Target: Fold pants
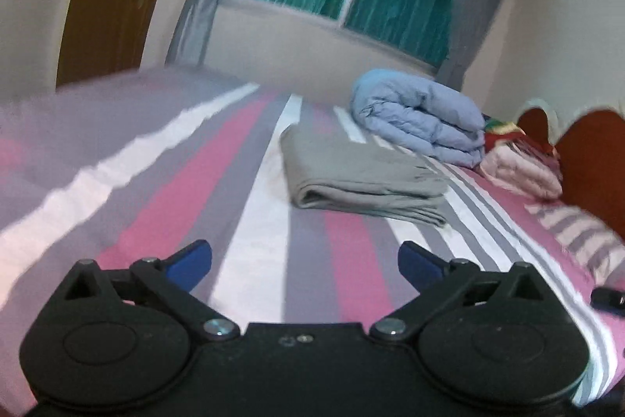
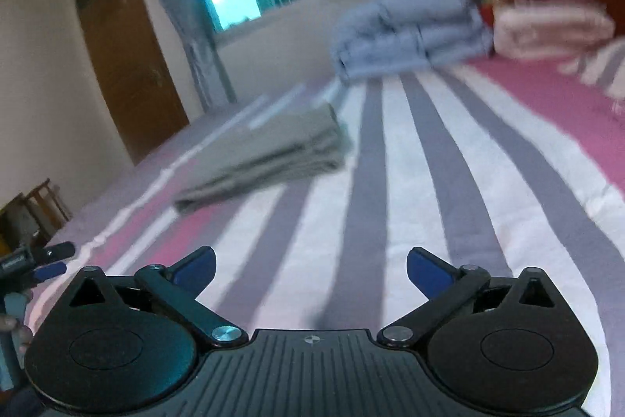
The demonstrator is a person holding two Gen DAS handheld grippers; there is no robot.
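The grey pants (image 1: 363, 178) are lying folded into a flat, layered rectangle on the striped bed (image 1: 258, 260). The left gripper (image 1: 304, 266) and right gripper (image 2: 311, 270) are both gaping wide, holding nothing.

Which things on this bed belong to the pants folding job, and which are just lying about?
Job:
- folded grey pants
- left gripper, fingers open, empty
- right gripper, fingers open, empty

Lying about:
- blue duvet
- pink blanket
- striped pillow
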